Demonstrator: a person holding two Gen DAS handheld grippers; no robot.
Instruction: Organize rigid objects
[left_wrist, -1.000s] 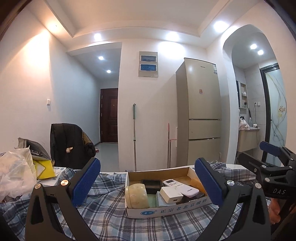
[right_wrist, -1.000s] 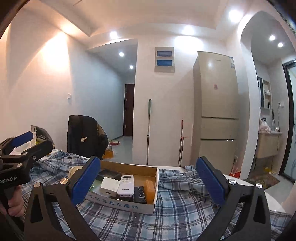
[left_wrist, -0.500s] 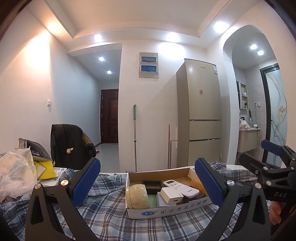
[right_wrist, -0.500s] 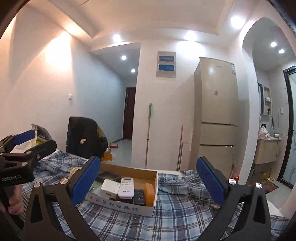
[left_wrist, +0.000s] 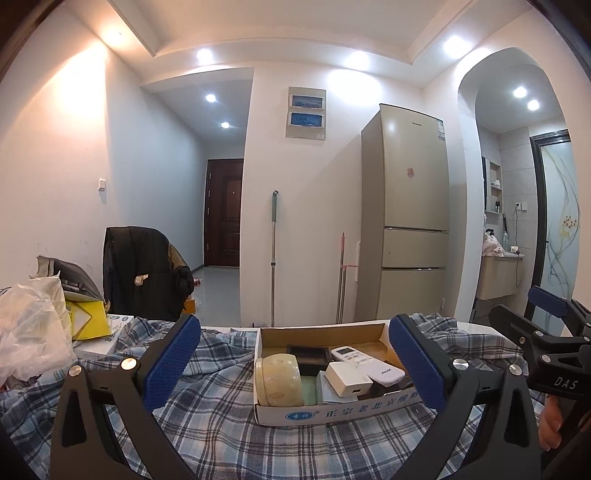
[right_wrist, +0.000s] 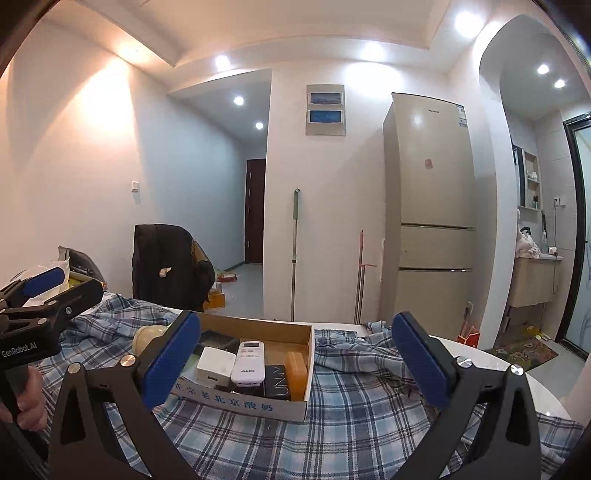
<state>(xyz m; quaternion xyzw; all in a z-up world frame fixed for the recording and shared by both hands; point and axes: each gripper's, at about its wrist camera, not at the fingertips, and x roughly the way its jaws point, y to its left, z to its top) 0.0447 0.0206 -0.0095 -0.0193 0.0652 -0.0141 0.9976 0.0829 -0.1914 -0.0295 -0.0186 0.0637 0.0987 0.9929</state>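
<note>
At the far left of the left wrist view, a white plastic bag (left_wrist: 26, 332) and a yellow carton (left_wrist: 86, 319) lie on the worktop (right_wrist: 480, 360), which is covered by a blue plaid cloth (left_wrist: 221, 413). Behind them stands a chair draped with a dark jacket (left_wrist: 142, 273).

The left gripper (left_wrist: 295, 363) is held above the cloth with its fingers (left_wrist: 171, 360) spread wide apart and nothing between the blue pads. The right wrist view shows this gripper from the side at its left edge, gripped by the person's left hand (right_wrist: 27, 398).

The cardboard box (left_wrist: 332, 408) rests on the cloth near the centre, framed between the left gripper's fingers. Contents, left to right in the left wrist view:
- a cream round container (left_wrist: 279, 380) lying on its side against the left wall;
- a dark square tray (left_wrist: 306, 356) behind it;
- a white adapter block (left_wrist: 347, 378);
- a white remote control (left_wrist: 365, 365) just beside the adapter;
- an orange block (right_wrist: 295, 371) and a black item marked UNNY (right_wrist: 279, 382) at the right end, seen from the right wrist view.

The right gripper (right_wrist: 297, 362) is also held above the cloth, fingers (right_wrist: 419, 360) wide apart and empty; the box lies toward its left finger. In the left wrist view this gripper appears at the right edge.

Against the back wall stand a mop handle (left_wrist: 274, 254), a red-handled tool (left_wrist: 341, 277) and a beige refrigerator (left_wrist: 406, 214).
</note>
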